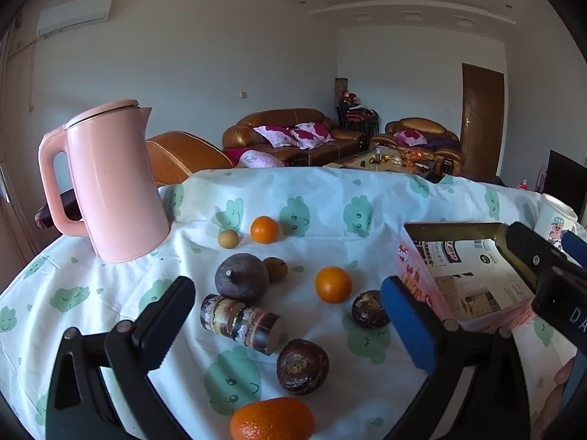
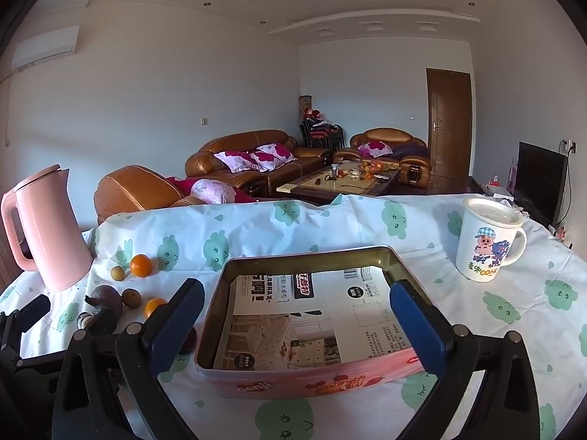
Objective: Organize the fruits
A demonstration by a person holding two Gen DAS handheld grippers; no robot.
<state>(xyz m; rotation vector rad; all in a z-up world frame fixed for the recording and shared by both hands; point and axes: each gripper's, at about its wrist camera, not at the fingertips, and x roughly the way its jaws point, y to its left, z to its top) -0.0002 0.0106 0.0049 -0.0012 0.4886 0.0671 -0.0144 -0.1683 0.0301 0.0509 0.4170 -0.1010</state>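
Observation:
Fruit lies scattered on the cloud-print tablecloth [image 1: 330, 205]. Three oranges show: far [image 1: 264, 229], middle [image 1: 333, 284], nearest [image 1: 272, 420]. Between them lie two small brown round fruits [image 1: 228, 238], a dark pear-shaped fruit [image 1: 242, 277], stacked cane pieces [image 1: 240, 322] and two dark wrinkled fruits [image 1: 302, 366]. My left gripper [image 1: 290, 304] hovers open above the cane pieces and wrinkled fruits, holding nothing. My right gripper [image 2: 297, 293] is open over the pink tin [image 2: 312, 377], which holds only a printed paper liner. The right gripper [image 1: 546, 242] also shows at the tin's far right corner.
A pink kettle [image 1: 113, 183] stands at the table's back left. A lidded cartoon mug [image 2: 484, 242] stands at the back right. Beyond the table's far edge are brown sofas [image 2: 253, 161], a coffee table and a door.

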